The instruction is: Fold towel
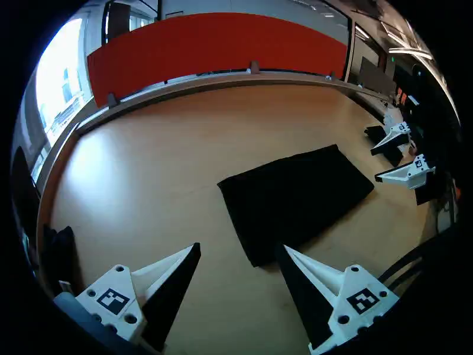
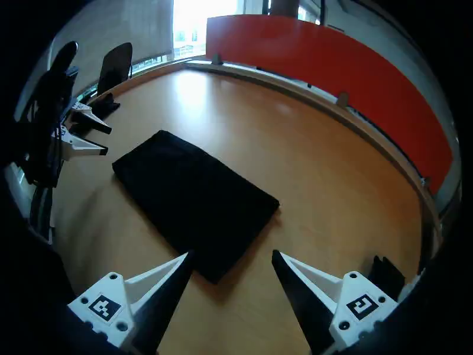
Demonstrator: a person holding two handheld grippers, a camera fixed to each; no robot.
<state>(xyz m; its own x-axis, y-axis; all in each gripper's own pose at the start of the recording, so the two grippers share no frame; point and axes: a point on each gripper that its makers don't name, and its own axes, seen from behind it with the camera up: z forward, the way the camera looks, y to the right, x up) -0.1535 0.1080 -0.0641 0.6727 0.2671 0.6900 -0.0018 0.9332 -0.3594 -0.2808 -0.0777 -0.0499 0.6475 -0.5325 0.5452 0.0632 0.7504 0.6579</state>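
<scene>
My left tool [image 1: 239, 248] has its fingers apart and empty, and my right tool [image 2: 231, 254] is the same. The black towel [image 1: 295, 195] lies flat mid-bench [image 1: 177, 148], its long axis running between both tools, one short end just ahead of each. I'd judge neither tool nearer.

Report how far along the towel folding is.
Done, apparently: the black towel lies on the wooden table as a compact rectangle, though I cannot tell how many folds it holds. In hand: nothing; the left gripper and right gripper are open at opposite ends. Left: possibly a further fold.
</scene>
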